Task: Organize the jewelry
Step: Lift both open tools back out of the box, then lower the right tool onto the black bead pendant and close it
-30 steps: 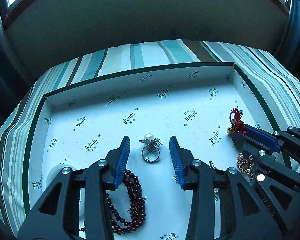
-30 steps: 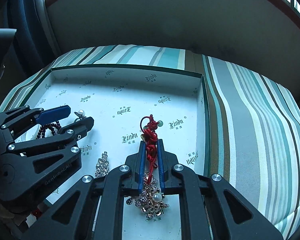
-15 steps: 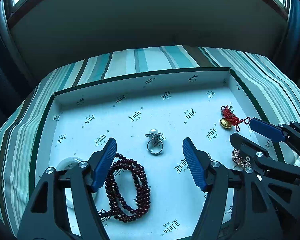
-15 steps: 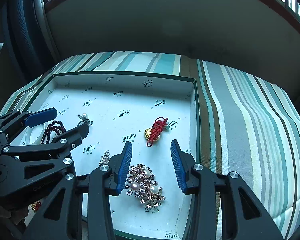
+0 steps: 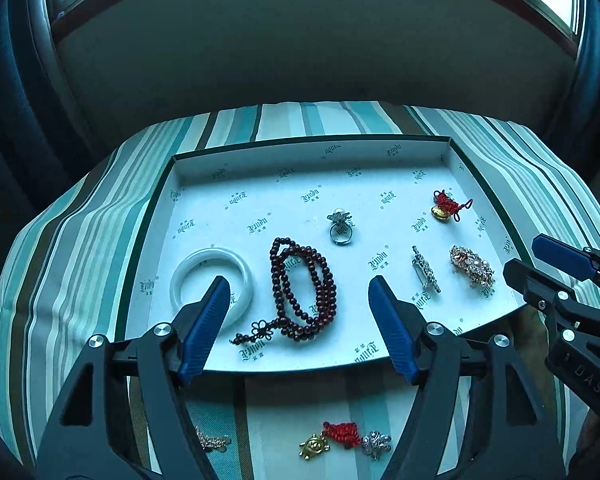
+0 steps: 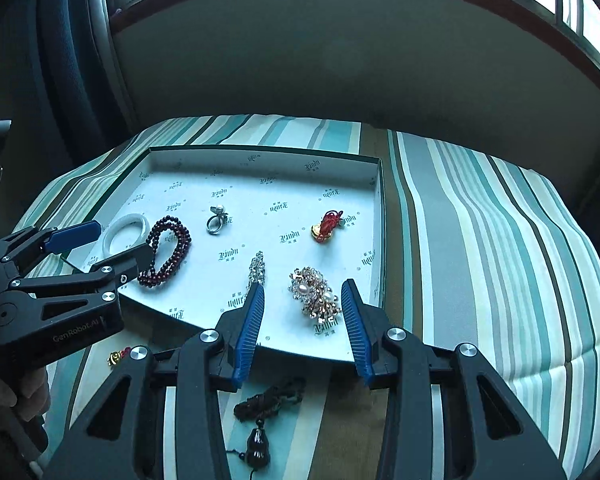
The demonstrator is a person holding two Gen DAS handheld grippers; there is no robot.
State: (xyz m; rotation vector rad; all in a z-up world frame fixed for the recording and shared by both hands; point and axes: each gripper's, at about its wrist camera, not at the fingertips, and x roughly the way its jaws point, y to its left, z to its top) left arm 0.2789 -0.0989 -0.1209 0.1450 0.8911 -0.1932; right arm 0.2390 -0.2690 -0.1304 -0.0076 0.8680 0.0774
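Striped cloth in green, white and brown (image 6: 480, 240) covers the soft seat under everything. Nearest, on the cloth, lie a dark cord with a black bell-shaped charm (image 6: 260, 436) and a red knot charm with a little gold turtle (image 5: 332, 438). Just past them hang the two tools. The left gripper (image 5: 300, 322) is wide open and holds nothing. The right gripper (image 6: 302, 328) is wide open too, with nothing in it. Both hang over the near edge of the flat white box lid with printed words (image 5: 300, 196). In the lid, on the near left, is a white round bangle (image 5: 188, 272). Right of it lies a dark red bead bracelet (image 5: 300, 288). Then comes a thin silver sparkly pin (image 5: 425, 270), then a gold sparkly brooch with pearls (image 6: 314, 294). Farther back sits a silver ring with a pearl (image 5: 340, 226). On the far right is a red string knot with a gold charm (image 5: 446, 206)
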